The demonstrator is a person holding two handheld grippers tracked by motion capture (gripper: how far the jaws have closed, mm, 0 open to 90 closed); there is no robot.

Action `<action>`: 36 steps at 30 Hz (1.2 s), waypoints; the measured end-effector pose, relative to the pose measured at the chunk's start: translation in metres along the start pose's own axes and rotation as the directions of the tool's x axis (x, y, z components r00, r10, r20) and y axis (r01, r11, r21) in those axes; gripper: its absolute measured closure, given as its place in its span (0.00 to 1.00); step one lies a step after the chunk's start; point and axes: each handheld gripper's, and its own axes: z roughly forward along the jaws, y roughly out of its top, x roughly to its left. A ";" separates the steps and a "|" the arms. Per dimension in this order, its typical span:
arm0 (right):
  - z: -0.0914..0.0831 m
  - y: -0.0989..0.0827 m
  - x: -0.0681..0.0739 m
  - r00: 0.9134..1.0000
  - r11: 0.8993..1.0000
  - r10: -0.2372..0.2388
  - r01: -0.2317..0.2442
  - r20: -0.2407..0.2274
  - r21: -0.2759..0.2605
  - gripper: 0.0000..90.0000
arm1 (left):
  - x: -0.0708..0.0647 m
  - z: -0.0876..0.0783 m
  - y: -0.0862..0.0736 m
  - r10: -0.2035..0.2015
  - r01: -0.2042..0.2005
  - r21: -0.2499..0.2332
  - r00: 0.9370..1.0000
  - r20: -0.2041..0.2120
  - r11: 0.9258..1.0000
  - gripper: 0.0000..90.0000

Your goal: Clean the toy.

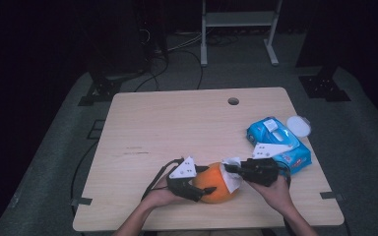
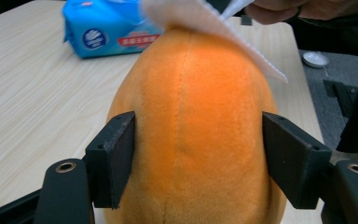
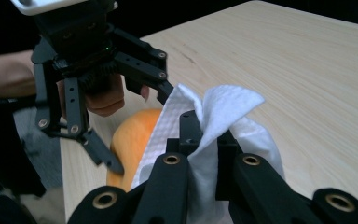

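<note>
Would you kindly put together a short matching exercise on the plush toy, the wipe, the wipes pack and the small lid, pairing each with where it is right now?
Things:
1. orange plush toy
2. white wipe
3. blue wipes pack
4. round white lid

Places or states:
A. pinched in the right gripper, draped on the toy
B. on the table at its far right edge, beyond the pack
C. between the left gripper jaws, which press on its sides
D. lying flat on the table, right of the toy

Pairs: 1-C, 2-A, 3-D, 4-B
</note>
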 end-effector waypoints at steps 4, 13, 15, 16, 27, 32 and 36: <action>0.002 -0.001 -0.001 1.000 1.000 -0.014 0.014 0.019 0.016 0.96 | 0.006 -0.005 -0.005 -0.032 0.032 -0.003 0.999 0.007 0.999 0.34; -0.009 -0.010 -0.009 0.999 1.000 0.019 -0.020 0.047 0.020 0.96 | 0.008 -0.002 -0.003 -0.053 0.053 -0.017 0.999 0.000 0.998 0.30; -0.006 -0.006 -0.004 0.999 1.000 0.001 -0.002 0.040 0.019 0.96 | 0.007 -0.001 -0.002 -0.053 0.053 -0.020 0.999 0.001 0.998 0.30; -0.003 -0.003 -0.002 1.000 1.000 -0.003 0.003 0.025 0.015 0.96 | 0.006 0.001 -0.001 -0.052 0.052 -0.021 0.999 0.000 0.998 0.30; 0.002 -0.001 0.001 0.998 0.999 -0.043 0.042 0.042 0.029 0.95 | 0.008 -0.003 -0.003 -0.073 0.073 -0.027 0.997 0.001 0.997 0.32; -0.009 -0.009 -0.006 0.998 1.000 0.005 -0.006 0.059 0.013 0.95 | 0.007 0.000 -0.002 -0.069 0.069 -0.034 0.998 -0.004 0.997 0.31; 0.000 -0.004 0.004 1.000 1.000 -0.013 0.013 0.028 0.004 0.95 | 0.006 0.005 0.001 -0.071 0.071 -0.030 0.997 -0.011 0.997 0.29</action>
